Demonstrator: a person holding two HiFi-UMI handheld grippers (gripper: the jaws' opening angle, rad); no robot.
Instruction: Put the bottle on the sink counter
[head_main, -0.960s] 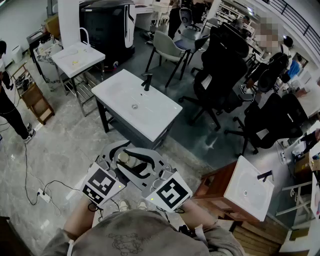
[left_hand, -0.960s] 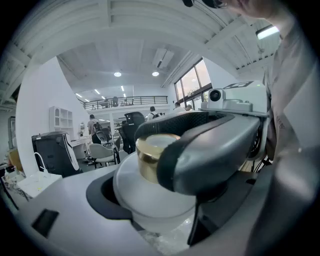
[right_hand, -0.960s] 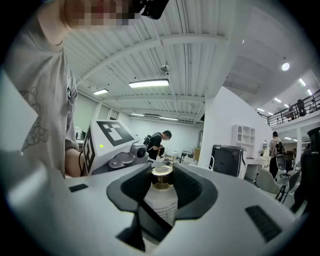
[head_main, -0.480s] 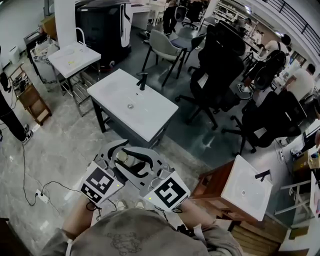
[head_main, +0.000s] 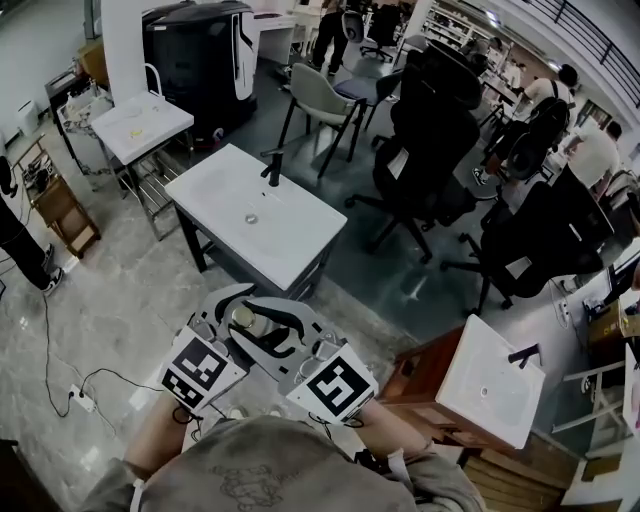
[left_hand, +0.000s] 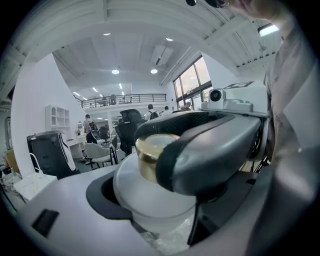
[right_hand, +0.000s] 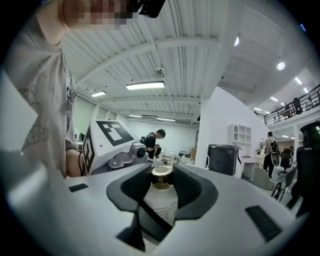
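Close against my grey shirt (head_main: 260, 465) I carry the bottle (right_hand: 161, 202) in both tools at once. My right gripper (head_main: 257, 326), held level, is clamped on it: the two dark pads (right_hand: 131, 186) sit either side of the neck at the gold cap (right_hand: 162, 177), and the frosted white body shows below them. My left gripper (head_main: 232, 312) comes in from the other side, tipped a little downward, and grasps the same bottle on its wide body, which sits in the dark notch of one jaw; the right gripper's jaw crosses in front of the cap there. The two pairs of jaws overlap around the bottle. It is upright, in the air above the grey stone floor (head_main: 120, 290), touching nothing but the jaws. Ahead, well apart from it, stands the sink counter (head_main: 305, 240), white, with a black faucet (head_main: 270, 165) at its far edge. To my right is a second white sink (head_main: 500, 360) on a wooden cabinet (head_main: 425, 385). Beyond are black office chairs (head_main: 430, 150), and a smaller white sink (head_main: 140, 120) stands at far left
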